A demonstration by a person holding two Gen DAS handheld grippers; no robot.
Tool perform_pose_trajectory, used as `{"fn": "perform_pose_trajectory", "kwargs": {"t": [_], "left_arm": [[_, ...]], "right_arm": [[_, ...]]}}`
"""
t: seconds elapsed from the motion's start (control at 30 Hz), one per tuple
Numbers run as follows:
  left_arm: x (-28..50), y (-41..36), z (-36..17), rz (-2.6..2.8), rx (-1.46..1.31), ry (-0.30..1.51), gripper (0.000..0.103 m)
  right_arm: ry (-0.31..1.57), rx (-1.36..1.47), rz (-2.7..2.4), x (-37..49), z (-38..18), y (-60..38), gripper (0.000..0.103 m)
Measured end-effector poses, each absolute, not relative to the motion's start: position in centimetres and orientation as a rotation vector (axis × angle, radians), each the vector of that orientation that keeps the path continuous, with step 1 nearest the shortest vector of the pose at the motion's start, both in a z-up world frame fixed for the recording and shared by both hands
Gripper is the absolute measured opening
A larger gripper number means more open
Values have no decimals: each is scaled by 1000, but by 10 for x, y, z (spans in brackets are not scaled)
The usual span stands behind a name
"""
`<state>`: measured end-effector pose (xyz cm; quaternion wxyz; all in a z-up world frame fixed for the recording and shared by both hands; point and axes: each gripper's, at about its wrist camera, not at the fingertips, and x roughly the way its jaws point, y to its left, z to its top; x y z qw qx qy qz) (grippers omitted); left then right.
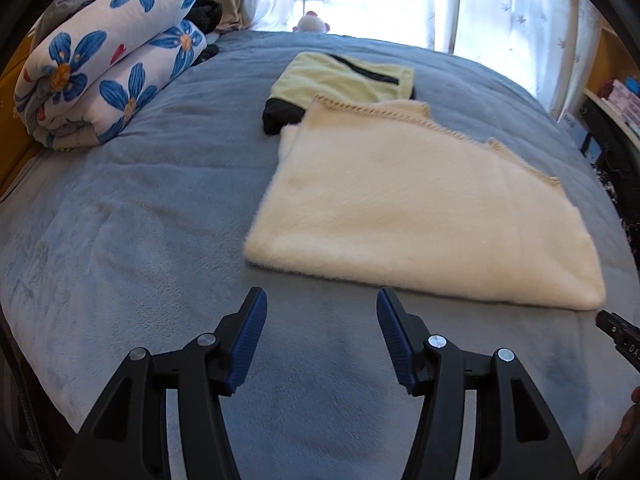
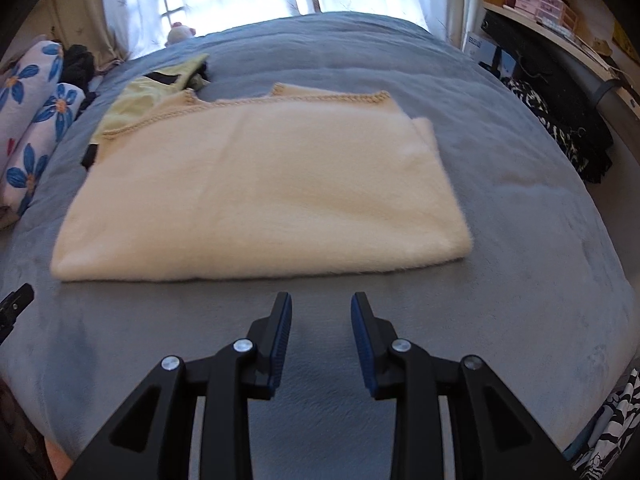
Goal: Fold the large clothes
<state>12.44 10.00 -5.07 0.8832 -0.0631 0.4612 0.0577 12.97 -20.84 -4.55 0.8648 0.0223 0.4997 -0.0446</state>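
A cream fuzzy garment lies folded flat on the blue-grey bed cover; it also shows in the right wrist view. Its stitched edge faces the window. My left gripper is open and empty, just short of the garment's near left corner. My right gripper is open and empty, just short of the garment's near fold. A tip of the other gripper shows at each frame's edge.
A folded yellow-green and black garment lies behind the cream one, partly under it. A rolled flower-print quilt sits at the bed's left. Dark clothes and shelves stand at the right. Curtains and a window are behind.
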Motion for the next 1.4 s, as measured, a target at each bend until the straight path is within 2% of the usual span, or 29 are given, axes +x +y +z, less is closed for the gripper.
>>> {"fn": "perform_pose_trajectory", "kwargs": {"t": [0.3,0.5,0.77,1.13,1.4], "left_arm": [[112,88,-30,33,-174,928,59],[113,84,-35,-67,-253,916,69],[130,87,-75,-150,-404,961,69],[166,122,-161,-131,-715,973,68],[201,138,-177,-110,-838,898,68]], "right_arm": [[923,26,-34,118,-13,-182,34],[860,-3,-12,119,-8,-168,37],[837,-4,6,132,-24,-160,37],[881,9,31,166,-55,-150,37],[912,12,40,186,-76,-146,37]]}}
